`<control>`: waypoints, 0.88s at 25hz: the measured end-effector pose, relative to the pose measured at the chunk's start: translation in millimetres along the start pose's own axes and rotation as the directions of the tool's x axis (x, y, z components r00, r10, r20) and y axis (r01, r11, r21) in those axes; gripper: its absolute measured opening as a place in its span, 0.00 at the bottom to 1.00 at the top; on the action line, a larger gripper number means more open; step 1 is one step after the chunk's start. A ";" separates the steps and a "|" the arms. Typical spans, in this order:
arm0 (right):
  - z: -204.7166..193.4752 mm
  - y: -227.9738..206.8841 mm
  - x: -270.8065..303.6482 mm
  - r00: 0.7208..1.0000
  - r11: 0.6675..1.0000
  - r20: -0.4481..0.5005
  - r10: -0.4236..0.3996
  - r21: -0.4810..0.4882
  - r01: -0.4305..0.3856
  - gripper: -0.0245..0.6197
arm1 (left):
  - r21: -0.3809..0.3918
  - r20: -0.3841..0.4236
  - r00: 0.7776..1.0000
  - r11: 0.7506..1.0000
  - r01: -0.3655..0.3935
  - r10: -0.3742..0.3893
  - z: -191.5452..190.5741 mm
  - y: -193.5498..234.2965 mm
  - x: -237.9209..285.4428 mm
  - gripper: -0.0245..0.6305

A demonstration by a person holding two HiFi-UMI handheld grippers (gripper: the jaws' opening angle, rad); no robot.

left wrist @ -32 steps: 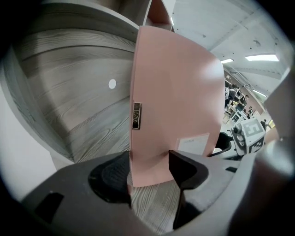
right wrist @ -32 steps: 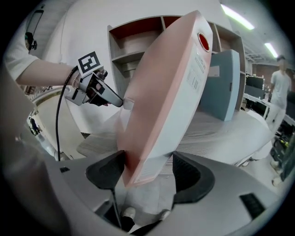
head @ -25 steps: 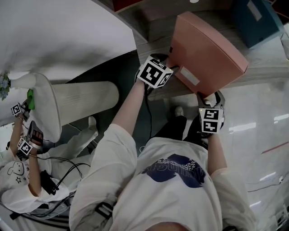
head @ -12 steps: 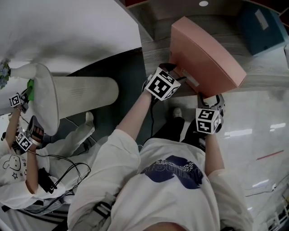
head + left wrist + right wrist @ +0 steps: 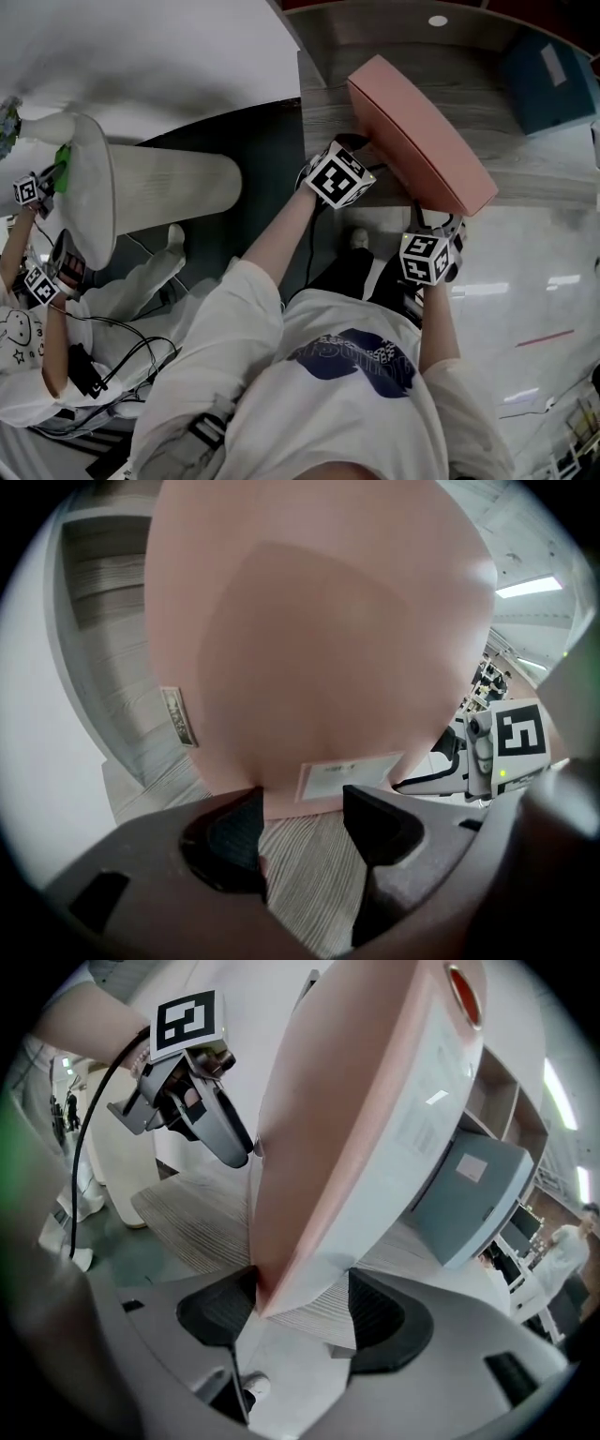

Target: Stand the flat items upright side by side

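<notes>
While the left gripper (image 5: 302, 808) props the lower-left end of the pink box file (image 5: 412, 141), its jaws are spread wide with the file's bottom edge at their tips, unpinched. The file leans tilted on the wood-grain table (image 5: 323, 108), upper middle of the head view. At the file's lower-right corner, the right gripper (image 5: 302, 1302) has just been closing its jaws, which pinch that corner. A blue file (image 5: 548, 80) sits at upper right.

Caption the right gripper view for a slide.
The right gripper holds the tilted pink box file by its lower corner on the wooden desk; the left gripper at its far edge.
</notes>
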State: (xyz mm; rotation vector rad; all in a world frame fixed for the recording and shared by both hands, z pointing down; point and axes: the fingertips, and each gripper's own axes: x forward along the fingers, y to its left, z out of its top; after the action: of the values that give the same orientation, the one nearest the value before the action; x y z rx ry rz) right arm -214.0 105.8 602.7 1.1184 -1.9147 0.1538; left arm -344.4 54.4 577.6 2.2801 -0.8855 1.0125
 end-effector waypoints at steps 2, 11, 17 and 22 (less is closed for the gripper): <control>1.2 -0.5 -0.3 1.000 1.000 0.001 0.017 -0.019 -0.017 0.51 | 0.017 0.002 1.000 1.000 0.003 -0.003 1.0 2.0 0.7 0.45; 22.6 -4.8 -16.7 0.967 0.971 0.089 0.239 -0.003 -0.240 0.61 | 0.026 0.005 1.000 0.999 0.024 -0.024 1.9 5.6 -1.7 0.45; 53.3 -22.6 -52.3 0.863 0.885 0.228 0.451 0.009 -0.465 0.62 | 0.027 0.019 0.999 0.998 0.050 -0.051 0.7 8.2 3.0 0.45; 68.9 -30.4 -58.8 0.849 0.874 0.230 0.477 -0.017 -0.486 0.61 | 0.027 0.024 0.998 0.998 0.052 -0.052 6.7 16.3 2.6 0.45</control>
State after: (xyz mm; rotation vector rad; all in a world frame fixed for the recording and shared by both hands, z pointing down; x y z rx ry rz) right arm -222.7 91.6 508.6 0.6762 -2.3851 0.3562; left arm -351.8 38.2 578.3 2.3302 -0.8232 0.9806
